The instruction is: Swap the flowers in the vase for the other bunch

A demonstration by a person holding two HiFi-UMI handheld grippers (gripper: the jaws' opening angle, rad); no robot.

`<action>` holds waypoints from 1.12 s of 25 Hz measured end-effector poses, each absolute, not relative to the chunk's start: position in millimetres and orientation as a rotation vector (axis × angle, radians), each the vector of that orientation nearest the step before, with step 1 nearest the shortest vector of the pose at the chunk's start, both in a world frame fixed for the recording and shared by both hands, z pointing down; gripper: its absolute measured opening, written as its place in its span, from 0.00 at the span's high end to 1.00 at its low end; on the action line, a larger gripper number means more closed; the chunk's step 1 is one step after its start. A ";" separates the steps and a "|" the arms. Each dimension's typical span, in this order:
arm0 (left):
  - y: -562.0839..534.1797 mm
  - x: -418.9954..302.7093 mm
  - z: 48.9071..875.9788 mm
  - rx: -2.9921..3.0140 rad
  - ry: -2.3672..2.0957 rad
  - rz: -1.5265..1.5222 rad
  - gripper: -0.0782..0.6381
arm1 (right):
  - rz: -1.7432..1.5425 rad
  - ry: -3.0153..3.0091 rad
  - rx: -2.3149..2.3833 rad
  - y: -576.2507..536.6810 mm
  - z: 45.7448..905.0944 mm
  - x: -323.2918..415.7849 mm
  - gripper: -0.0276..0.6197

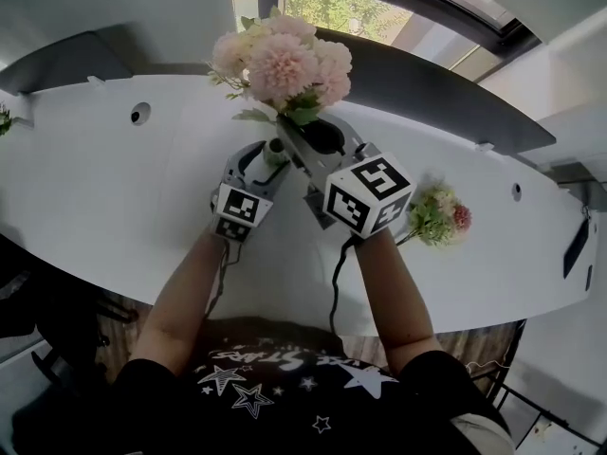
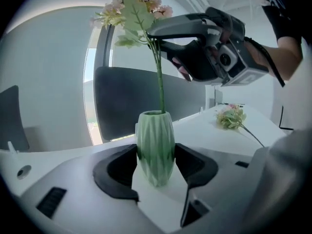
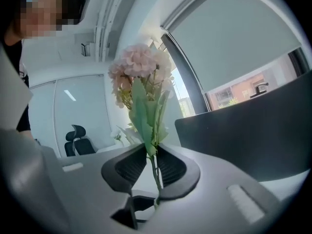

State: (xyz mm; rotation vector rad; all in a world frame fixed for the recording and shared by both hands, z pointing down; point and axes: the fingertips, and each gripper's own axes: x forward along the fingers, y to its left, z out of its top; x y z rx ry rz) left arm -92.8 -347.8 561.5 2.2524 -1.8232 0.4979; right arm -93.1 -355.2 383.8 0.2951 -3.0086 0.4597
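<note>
Pink bunch (image 1: 285,60) is being held upright above the green vase (image 2: 156,145), its stem (image 2: 159,77) running down into the vase's mouth. Right gripper (image 3: 152,162) is clamping that stem just under the leaves, jaws nearly together. Left gripper (image 2: 156,174) is grasping the vase, one pad pressing on each side, the vase standing on the white table (image 1: 114,178). Other bunch (image 1: 438,216) is lying on the table at the person's right, well apart from the vase.

White table (image 1: 104,197), green vase (image 2: 155,147), spare bunch (image 1: 438,216) lying right
</note>
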 end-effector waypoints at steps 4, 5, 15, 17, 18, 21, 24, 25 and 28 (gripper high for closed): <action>-345.3 -92.6 563.9 2.250 -1.841 0.531 0.55 | 0.478 -3.040 0.319 -351.9 369.9 -83.5 0.85; -343.8 -93.0 563.0 2.245 -1.848 0.533 0.55 | 0.474 -3.048 0.323 -350.4 365.9 -80.8 0.85; -315.4 -90.7 541.1 2.274 -1.865 0.482 0.55 | 0.457 -3.082 0.505 -336.0 342.3 -43.3 0.85; -305.4 -90.4 529.6 2.286 -1.854 0.399 0.55 | 0.455 -3.075 0.538 -327.2 342.4 -37.9 0.85; -299.9 -88.9 523.9 2.303 -1.837 0.359 0.55 | 0.450 -3.070 0.555 -322.5 342.5 -35.8 0.85; -281.5 -88.0 511.8 2.340 -1.798 0.296 0.55 | 0.432 -3.059 0.604 -308.2 342.1 -32.4 0.86; -263.5 -94.9 497.8 2.354 -1.790 0.254 0.55 | 0.433 -3.054 0.642 -293.4 340.6 -32.3 0.85; -257.7 -97.5 493.7 2.357 -1.780 0.235 0.55 | 0.438 -3.054 0.653 -288.2 340.2 -32.8 0.86; -240.5 -105.9 476.7 2.374 -1.771 0.141 0.64 | 0.455 -3.050 0.692 -272.5 340.9 -34.1 0.86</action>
